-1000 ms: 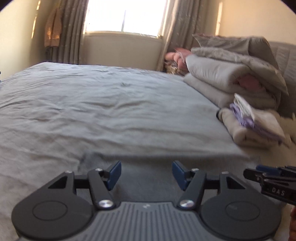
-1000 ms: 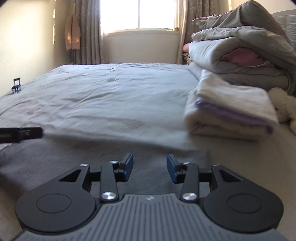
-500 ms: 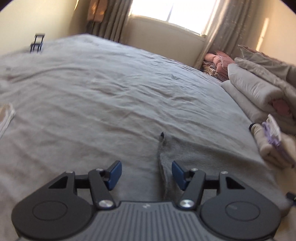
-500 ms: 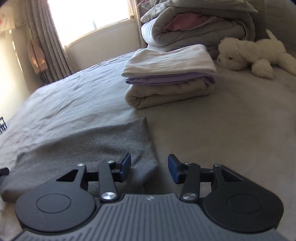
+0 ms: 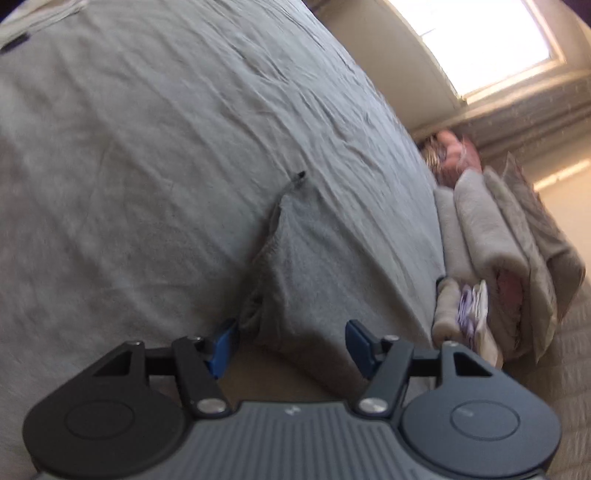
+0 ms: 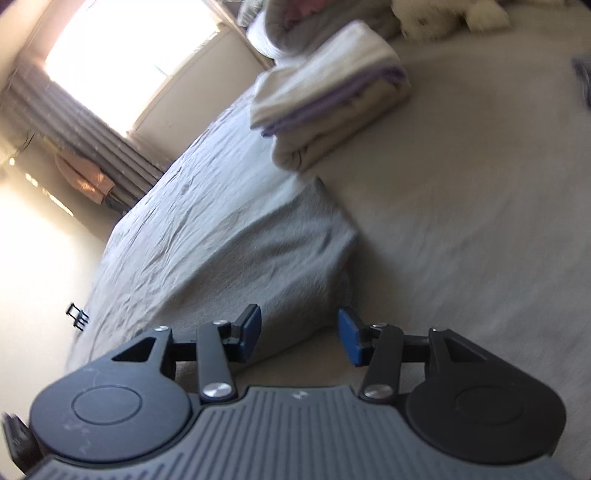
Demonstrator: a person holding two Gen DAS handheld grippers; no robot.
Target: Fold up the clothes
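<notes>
the left gripper (image 5: pixel 291 345) is spread, and the right gripper (image 6: pixel 300 336) is opening; both hover empty at opposite ends of the folded grey garment (image 6: pixel 258 254) on the bed (image 5: pixel 129 147). beyond the garment sits a stack of folded laundry (image 6: pixel 328 92), with a white plush toy (image 6: pixel 443 14) past it. the garment is dark grey and fuzzy.

Left gripper (image 5: pixel 291 345), right gripper (image 6: pixel 298 334): black linkage, silver screws, blue-padded fingers (image 5: pixel 221 345), ribbed grey housing.
</notes>
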